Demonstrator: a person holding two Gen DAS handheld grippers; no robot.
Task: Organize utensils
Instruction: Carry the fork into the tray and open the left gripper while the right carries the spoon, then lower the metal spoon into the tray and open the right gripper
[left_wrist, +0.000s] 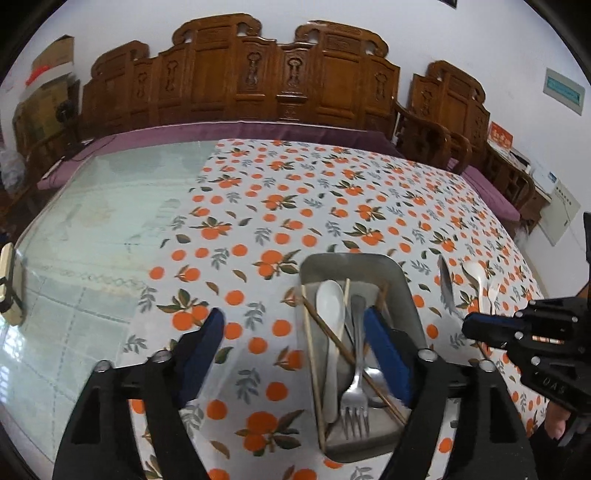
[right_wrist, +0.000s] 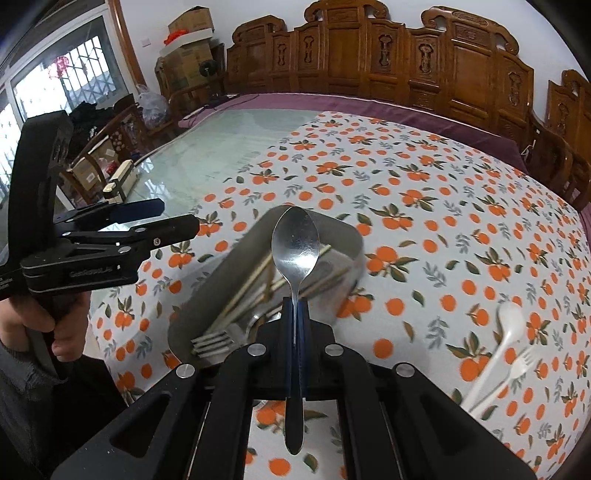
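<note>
Pinched tight by its thin neck in the right gripper (right_wrist: 294, 325), the metal spoon (right_wrist: 295, 247), hard, smooth and probably slippery, hangs over the tray (right_wrist: 221, 273), while the left gripper (left_wrist: 295, 354) stands open, empty.

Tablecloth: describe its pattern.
The tablecloth is white with orange fruits and grey-green leaves; the left wrist view shows it best.

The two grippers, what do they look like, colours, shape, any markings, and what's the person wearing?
Both are black plastic frames with triangular cut-outs, silver bolt heads and dark blue pads on the fingers. The left gripper has a curved black handle and faint embossed lettering on its side, too blurred to read. The right gripper also bears small raised lettering. A grey knitted sleeve covers the arm on the left gripper's side.
</note>
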